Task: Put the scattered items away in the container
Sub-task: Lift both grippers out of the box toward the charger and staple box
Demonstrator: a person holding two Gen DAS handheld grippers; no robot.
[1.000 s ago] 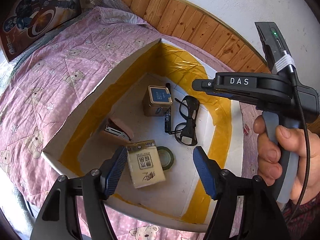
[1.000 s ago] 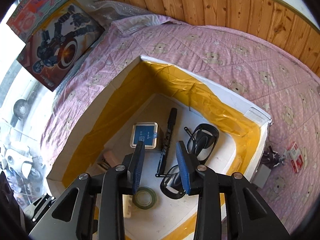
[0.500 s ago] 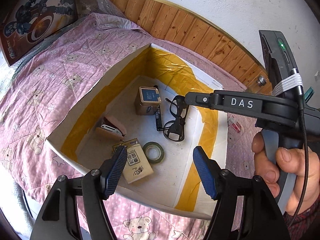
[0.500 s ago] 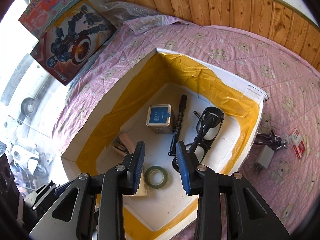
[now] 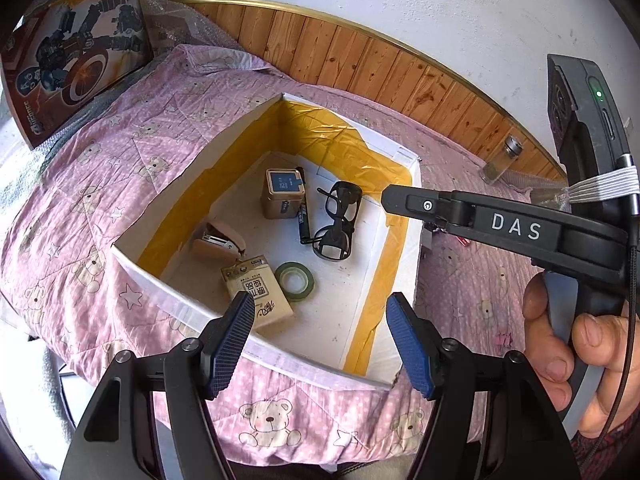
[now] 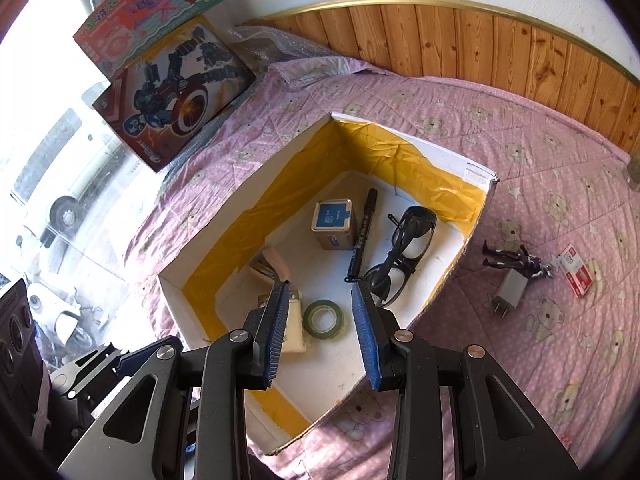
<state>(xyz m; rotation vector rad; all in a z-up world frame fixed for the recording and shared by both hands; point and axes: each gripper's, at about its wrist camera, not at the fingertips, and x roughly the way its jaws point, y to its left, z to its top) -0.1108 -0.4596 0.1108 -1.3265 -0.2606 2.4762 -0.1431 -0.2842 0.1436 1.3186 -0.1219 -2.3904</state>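
One white box (image 6: 404,136) on the bed holds six things: tin (image 6: 333,224), marker (image 6: 362,232), glasses (image 6: 400,256), stapler (image 5: 219,239), carton (image 5: 256,288), tape roll (image 6: 323,317). Figure (image 6: 516,259), charger (image 6: 510,294), red pack (image 6: 576,270) lie outside. Left gripper (image 5: 320,336) and right gripper (image 6: 320,328) both open, empty.

In the box (image 6: 456,258) on the bed (image 6: 520,152): tin (image 6: 333,224), pen (image 6: 362,236) just right of it, glasses (image 6: 404,252) further right — tape roll (image 6: 323,318) nearer. Outside, right of the box: figurine (image 6: 516,260), plug (image 6: 510,292), small packet (image 6: 576,276).
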